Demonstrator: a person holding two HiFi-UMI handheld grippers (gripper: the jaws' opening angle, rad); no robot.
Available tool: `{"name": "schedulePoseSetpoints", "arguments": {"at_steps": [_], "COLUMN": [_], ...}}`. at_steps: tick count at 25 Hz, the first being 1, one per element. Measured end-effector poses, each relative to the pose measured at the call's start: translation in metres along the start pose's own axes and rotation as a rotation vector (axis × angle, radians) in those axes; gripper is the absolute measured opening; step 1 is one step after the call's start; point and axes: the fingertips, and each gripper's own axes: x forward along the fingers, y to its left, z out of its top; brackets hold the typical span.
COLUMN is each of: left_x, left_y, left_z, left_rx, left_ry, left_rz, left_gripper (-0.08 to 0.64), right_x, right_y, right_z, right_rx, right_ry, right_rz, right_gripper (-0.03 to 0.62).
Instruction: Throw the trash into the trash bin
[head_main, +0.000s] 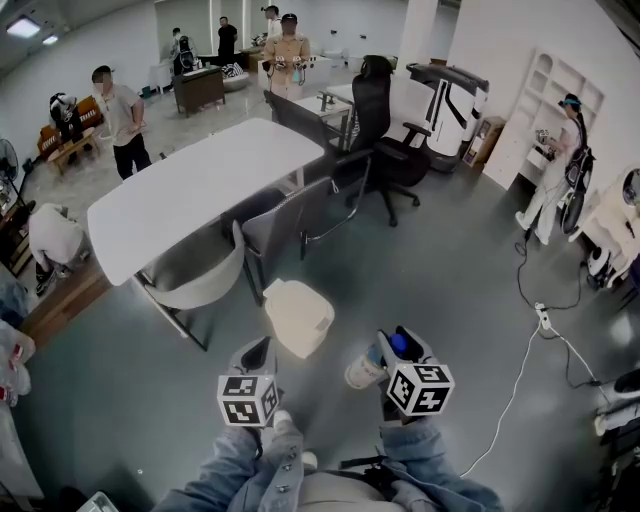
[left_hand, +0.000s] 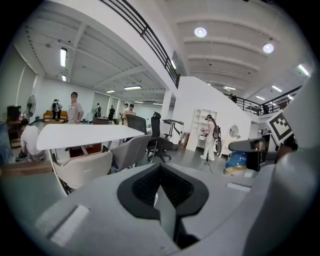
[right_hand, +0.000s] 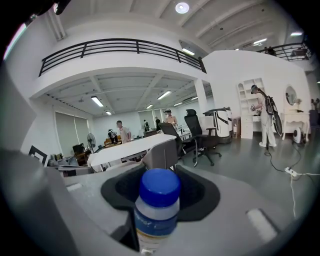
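Right gripper view: right tool (right_hand: 156, 222) clamped on blue-capped bottle (right_hand: 158, 200); left tool (left_hand: 162, 200) closed, empty; trash bin (head_main: 298, 316) on floor (head_main: 450, 260) near both.

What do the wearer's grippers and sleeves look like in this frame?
The left gripper and right gripper are both grey, with black padded jaw recesses. Each carries a white cube printed with black square markers. The sleeves are blue denim. No cables show on them.

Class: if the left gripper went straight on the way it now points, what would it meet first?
The left gripper would probably meet the cream trash bin on the floor just ahead, near its left side; depth is unclear.
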Motion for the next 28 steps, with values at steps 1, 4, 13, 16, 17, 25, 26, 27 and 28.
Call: {"name": "schedulePoseSetpoints", "arguments": {"at_steps": [1, 4, 13, 16, 17, 25, 26, 27, 28], "left_x": [0.007, 0.031, 0.117, 0.148, 0.158, 0.217, 0.223, 0.23, 0.237], "left_y": [0.003, 0.012, 0.052, 0.072, 0.078, 0.122, 0.126, 0.129, 0.131], "left_z": [0.001, 0.005, 0.062, 0.085, 0.092, 0.12, 0.119, 0.117, 0.115], "left_rx": [-0.003, -0.017, -0.023, -0.017, -0.014, -0.01, -0.016, -0.023, -0.03], "left_ry": [0.001, 0.0, -0.03, -0.037, -0.039, -0.027, -0.02, -0.014, -0.007], "left_rz": [0.003, 0.006, -0.017, -0.02, -0.02, -0.02, -0.018, -0.016, -0.016], "left_gripper": [0.009, 0.009, 0.009, 0.009, 0.009, 0.009, 0.009, 0.009, 0.009], "right_x": [0.007, 0.027, 0.102, 0.136, 0.148, 0.218, 0.224, 0.23, 0.237], "right_y": [-0.002, -0.01, -0.03, -0.031, -0.032, -0.034, -0.034, -0.034, -0.035], "right_z": [0.001, 0.008, 0.063, 0.085, 0.09, 0.12, 0.119, 0.117, 0.115], "right_rx": [-0.001, -0.011, -0.034, -0.033, -0.032, -0.025, -0.029, -0.034, -0.039], "right_ry": [0.003, 0.004, -0.019, -0.031, -0.034, -0.043, -0.034, -0.022, -0.008], "right_rz": [0.002, -0.006, -0.057, -0.059, -0.059, -0.075, -0.074, -0.071, -0.067], "right_gripper": [0.19, 0.19, 0.19, 0.19, 0.19, 0.19, 0.19, 0.19, 0.19]}}
